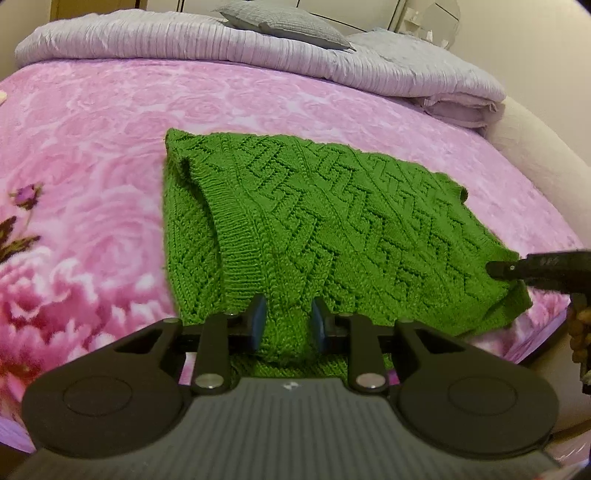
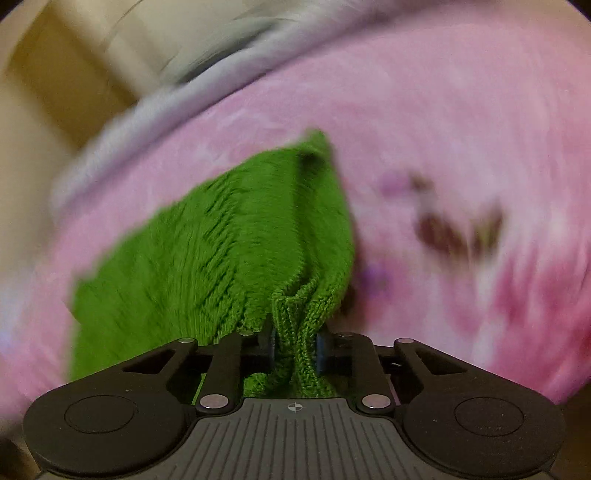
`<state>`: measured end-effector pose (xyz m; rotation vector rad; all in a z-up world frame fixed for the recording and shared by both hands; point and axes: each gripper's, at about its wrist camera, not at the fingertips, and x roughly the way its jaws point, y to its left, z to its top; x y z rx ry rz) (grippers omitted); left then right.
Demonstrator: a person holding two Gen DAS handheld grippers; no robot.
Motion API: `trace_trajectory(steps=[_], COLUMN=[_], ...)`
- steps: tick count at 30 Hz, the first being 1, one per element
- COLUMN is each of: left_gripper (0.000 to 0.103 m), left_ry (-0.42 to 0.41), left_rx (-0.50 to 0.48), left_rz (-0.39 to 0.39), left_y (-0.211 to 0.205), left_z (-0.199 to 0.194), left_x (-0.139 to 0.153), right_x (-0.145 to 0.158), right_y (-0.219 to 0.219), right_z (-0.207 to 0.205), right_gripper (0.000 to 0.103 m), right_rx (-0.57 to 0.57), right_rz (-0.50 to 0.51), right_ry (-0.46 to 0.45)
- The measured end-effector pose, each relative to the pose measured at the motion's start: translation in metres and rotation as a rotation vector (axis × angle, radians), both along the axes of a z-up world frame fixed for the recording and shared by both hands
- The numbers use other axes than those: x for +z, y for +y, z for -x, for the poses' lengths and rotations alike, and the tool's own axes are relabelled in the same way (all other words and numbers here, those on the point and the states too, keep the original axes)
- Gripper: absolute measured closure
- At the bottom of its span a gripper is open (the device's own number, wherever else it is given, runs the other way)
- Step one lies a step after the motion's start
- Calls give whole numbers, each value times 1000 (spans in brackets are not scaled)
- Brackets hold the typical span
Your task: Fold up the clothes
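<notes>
A green knitted sweater (image 1: 314, 221) lies partly folded on the pink floral bedspread (image 1: 92, 155). My left gripper (image 1: 288, 325) is shut on the sweater's near edge, with knit bunched between its blue pads. In the left wrist view my right gripper (image 1: 496, 269) reaches in from the right and touches the sweater's right corner. The right wrist view is motion-blurred: there my right gripper (image 2: 294, 345) is shut on a pinched ridge of the green sweater (image 2: 221, 258), which stretches away over the pink bedspread (image 2: 461, 129).
A folded lilac quilt (image 1: 258, 51) and a grey pillow (image 1: 284, 22) lie along the far end of the bed. The cream bed frame (image 1: 535, 147) curves along the right side. Dark flower prints (image 1: 22, 221) mark the bedspread at left.
</notes>
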<state>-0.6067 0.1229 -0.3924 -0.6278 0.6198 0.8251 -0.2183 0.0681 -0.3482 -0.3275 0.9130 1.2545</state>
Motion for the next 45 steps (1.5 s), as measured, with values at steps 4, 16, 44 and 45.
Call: trace_trajectory(steps=[4, 16, 44, 45], left_gripper=[81, 81, 80, 78], left_ry=[-54, -166, -42, -56], left_rx=[22, 90, 147, 147], left_rz=[34, 114, 163, 159], left_y=[0, 1, 2, 3], left_z=[12, 40, 22, 24], left_x=[1, 2, 24, 28], right_x=[32, -10, 17, 21], right_y=[8, 32, 41, 45], right_z=[82, 193, 42, 36], right_gripper=[86, 80, 69, 69], right_rx=[233, 702, 313, 317], right_rz=[-90, -149, -56, -72], right_ry=[-424, -411, 149, 159])
